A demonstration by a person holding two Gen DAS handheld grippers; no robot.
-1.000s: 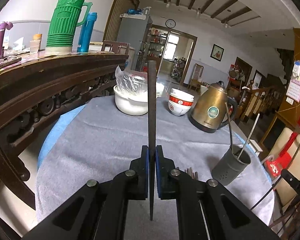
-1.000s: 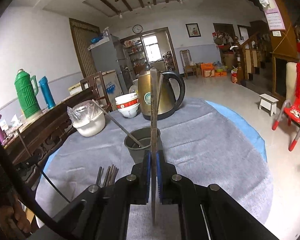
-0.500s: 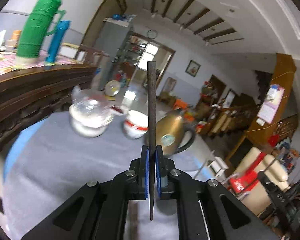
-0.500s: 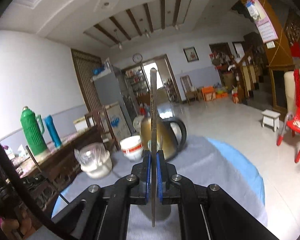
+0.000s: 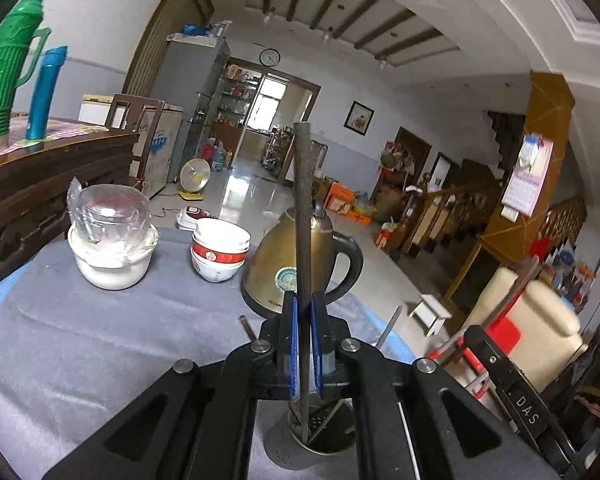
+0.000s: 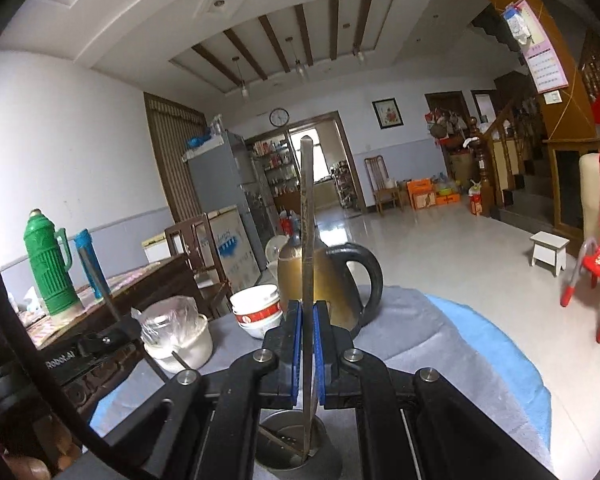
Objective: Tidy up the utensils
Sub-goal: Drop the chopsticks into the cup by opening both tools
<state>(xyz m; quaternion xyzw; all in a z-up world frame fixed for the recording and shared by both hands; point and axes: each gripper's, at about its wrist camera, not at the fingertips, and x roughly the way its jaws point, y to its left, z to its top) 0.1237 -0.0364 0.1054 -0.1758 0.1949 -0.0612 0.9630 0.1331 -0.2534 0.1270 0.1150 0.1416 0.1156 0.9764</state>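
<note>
Big bright hall here: pale walls, a beamed ceiling (image 6: 284, 40), glossy tiled floor (image 6: 440, 248). Clock (image 6: 279, 117) over the doorway (image 6: 320, 160), grey fridge (image 6: 220, 184) left, wooden staircase (image 5: 452, 208) right, red chair (image 6: 598, 268) beside a white stool (image 6: 550, 252).

Utensil holder (image 5: 320, 436) behind claw (image 5: 303, 344)

You're bringing both tongs in over the utensil holder (image 5: 320, 428): 1 s ago it was sitting off to the side, now it's directly under each pair. The left tongs (image 5: 304, 344) are lowering their dark chopstick (image 5: 302, 216), tip now inside the rim. Same w/ the right tongs (image 6: 307, 344): their chopstick (image 6: 307, 216) tip is dipping into the holder.
</note>
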